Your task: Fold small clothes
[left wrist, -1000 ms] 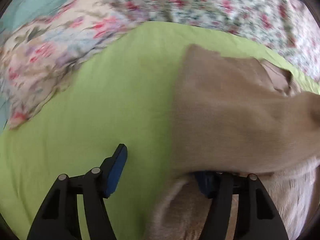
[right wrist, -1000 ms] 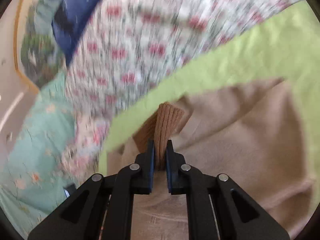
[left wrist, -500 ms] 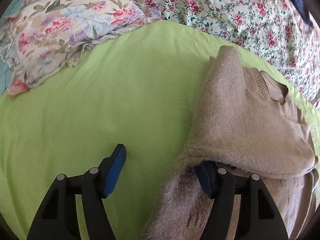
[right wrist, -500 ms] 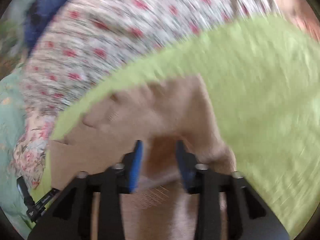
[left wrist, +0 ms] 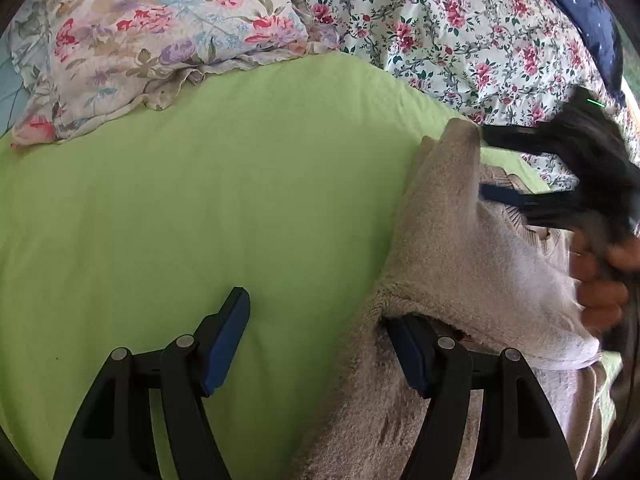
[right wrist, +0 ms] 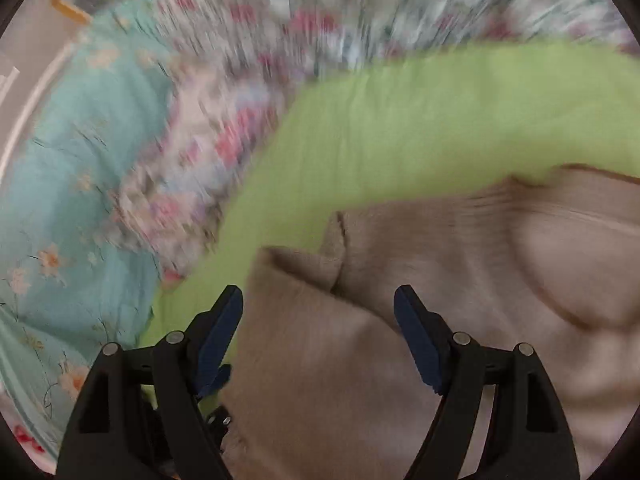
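Observation:
A beige knit sweater [left wrist: 452,240] lies on the green sheet [left wrist: 200,200], one side folded over its body. My left gripper [left wrist: 324,340] is open and low over the sheet, its right finger tucked under the fold's edge. In the right wrist view the sweater [right wrist: 460,280] fills the lower right, blurred. My right gripper [right wrist: 318,328] is open above the sweater's folded edge and holds nothing. It also shows in the left wrist view [left wrist: 482,162], open by the sweater's collar.
A pastel floral pillow [left wrist: 140,40] lies at the back left of the sheet. A rose-print cover [left wrist: 460,28] runs along the back right, with dark blue fabric [left wrist: 588,12] behind it. A light blue flowered cloth [right wrist: 80,200] lies left of the sheet.
My right gripper let go of the ribbed cuff it held, opened wide and swung over the sweater. The sweater's side now lies folded over. My left gripper stayed open in place.

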